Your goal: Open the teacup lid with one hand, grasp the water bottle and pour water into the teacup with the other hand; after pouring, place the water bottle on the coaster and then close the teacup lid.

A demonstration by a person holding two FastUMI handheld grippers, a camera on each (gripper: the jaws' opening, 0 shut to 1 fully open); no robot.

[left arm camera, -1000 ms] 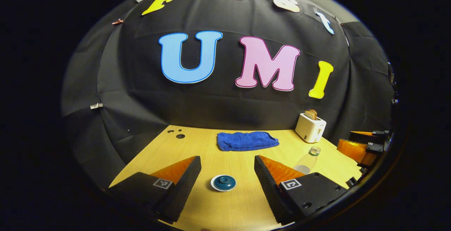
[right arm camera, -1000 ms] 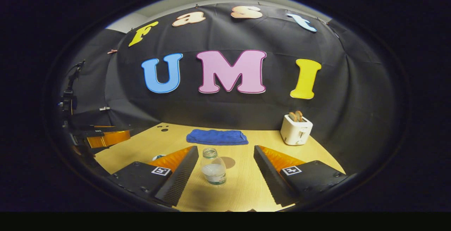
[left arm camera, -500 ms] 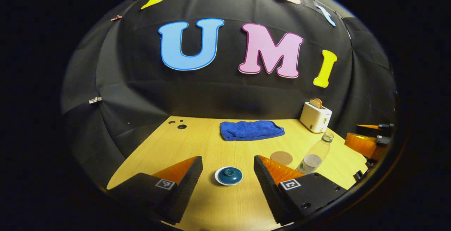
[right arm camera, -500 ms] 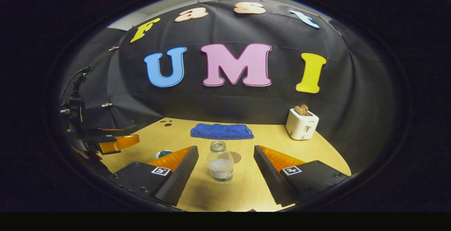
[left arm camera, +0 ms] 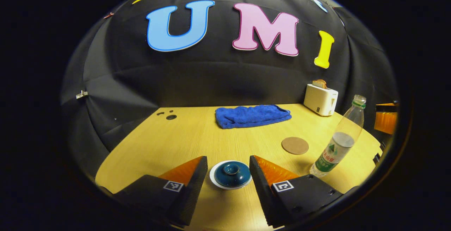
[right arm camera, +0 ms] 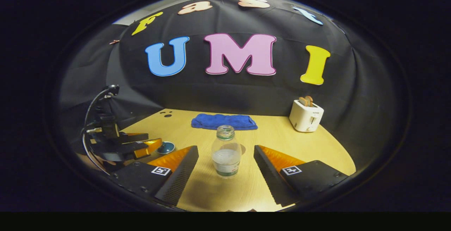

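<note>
A teacup with a dark blue lid and white rim sits on the wooden table. My left gripper is open, one finger on each side of the lid, not touching it. A clear, uncapped water bottle, partly filled, stands upright between the tips of my open right gripper, with gaps on both sides. In the left gripper view the bottle stands at the right, beside a round brown coaster. The right gripper view has my left gripper at the left, by the lid.
A folded blue towel lies at the back of the table, with a white toaster holding bread at the back right. Small dark holes mark the table's far left. Bare wood lies between the towel and the cup.
Both grippers have come forward and lower over the table. The lid now sits between the left fingers, and the bottle stands closer between the right fingers.
</note>
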